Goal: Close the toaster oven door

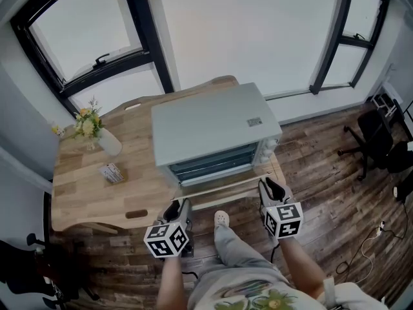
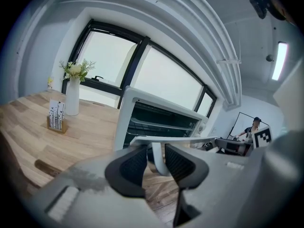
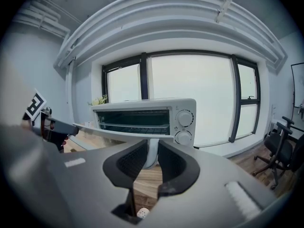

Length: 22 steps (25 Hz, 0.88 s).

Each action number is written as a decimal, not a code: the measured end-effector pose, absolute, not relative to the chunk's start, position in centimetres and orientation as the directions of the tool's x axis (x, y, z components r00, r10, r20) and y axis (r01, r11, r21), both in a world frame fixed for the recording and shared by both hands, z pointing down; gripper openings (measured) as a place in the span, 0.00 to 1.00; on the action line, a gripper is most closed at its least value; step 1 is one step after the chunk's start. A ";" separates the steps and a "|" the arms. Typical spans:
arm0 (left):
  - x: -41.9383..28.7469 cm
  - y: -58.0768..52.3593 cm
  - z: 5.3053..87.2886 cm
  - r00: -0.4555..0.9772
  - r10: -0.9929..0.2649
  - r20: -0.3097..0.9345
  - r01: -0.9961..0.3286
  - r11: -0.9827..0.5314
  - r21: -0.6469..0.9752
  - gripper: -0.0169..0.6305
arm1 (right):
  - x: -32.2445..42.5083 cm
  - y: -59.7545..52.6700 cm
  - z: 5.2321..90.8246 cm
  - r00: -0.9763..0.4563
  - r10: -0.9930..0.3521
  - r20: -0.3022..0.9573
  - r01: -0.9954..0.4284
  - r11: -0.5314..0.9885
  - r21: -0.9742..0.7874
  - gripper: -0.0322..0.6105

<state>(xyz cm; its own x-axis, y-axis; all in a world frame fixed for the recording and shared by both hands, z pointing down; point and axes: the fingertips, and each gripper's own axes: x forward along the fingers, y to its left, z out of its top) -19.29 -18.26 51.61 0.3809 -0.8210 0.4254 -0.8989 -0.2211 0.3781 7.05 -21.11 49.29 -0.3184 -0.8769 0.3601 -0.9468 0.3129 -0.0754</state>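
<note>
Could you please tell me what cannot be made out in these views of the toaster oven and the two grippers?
Head view: the bodies of the left gripper and right gripper cover their jaws at the door handle.
Right gripper view: the print round the dials is too small to read.
Left gripper view: the print on the card is too small.
Both gripper views: the inside of the toaster oven is too dark to see what it holds.

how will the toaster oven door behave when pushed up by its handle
The door lies open flat, hinged to the toaster oven, so it likely swings up rigidly. Its handle, gripped by the left gripper and right gripper, looks stiff. Its glass could crack if slammed.
</note>
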 end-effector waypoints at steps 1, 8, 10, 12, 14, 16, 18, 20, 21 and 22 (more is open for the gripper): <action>-19.3 -18.4 51.6 0.380 -0.821 0.426 -0.898 -0.218 0.381 0.22 | 7.0 -21.2 49.2 -0.318 -0.877 0.359 -0.947 0.313 -0.075 0.17; -19.4 -19.0 51.1 0.380 -0.824 0.421 -0.892 -0.206 0.402 0.22 | 6.9 -21.8 48.6 -0.315 -0.884 0.345 -0.948 0.309 -0.075 0.17; -19.5 -19.1 51.0 0.379 -0.826 0.418 -0.891 -0.203 0.406 0.22 | 6.9 -22.0 48.6 -0.316 -0.885 0.341 -0.948 0.310 -0.075 0.17; -19.5 -19.2 51.0 0.378 -0.828 0.415 -0.890 -0.201 0.409 0.22 | 6.9 -22.1 48.5 -0.318 -0.886 0.338 -0.947 0.311 -0.076 0.17; -19.5 -19.3 50.9 0.377 -0.829 0.414 -0.889 -0.198 0.413 0.22 | 6.9 -22.2 48.4 -0.321 -0.886 0.334 -0.946 0.314 -0.075 0.17; -19.5 -19.5 50.7 0.378 -0.829 0.413 -0.887 -0.196 0.418 0.22 | 6.9 -22.3 48.3 -0.323 -0.887 0.330 -0.946 0.317 -0.074 0.17; -19.5 -19.6 50.6 0.379 -0.827 0.415 -0.885 -0.192 0.424 0.22 | 6.9 -22.4 48.1 -0.324 -0.889 0.325 -0.945 0.317 -0.075 0.17; -19.6 -19.9 50.5 0.381 -0.826 0.417 -0.882 -0.189 0.432 0.22 | 6.9 -22.7 48.0 -0.322 -0.891 0.320 -0.946 0.315 -0.076 0.17; -19.6 -20.0 50.5 0.382 -0.825 0.417 -0.880 -0.187 0.437 0.22 | 6.8 -22.8 47.9 -0.321 -0.892 0.319 -0.946 0.314 -0.075 0.17; -19.7 -20.2 50.4 0.384 -0.824 0.417 -0.878 -0.185 0.442 0.22 | 6.8 -23.0 47.8 -0.320 -0.893 0.317 -0.947 0.313 -0.074 0.17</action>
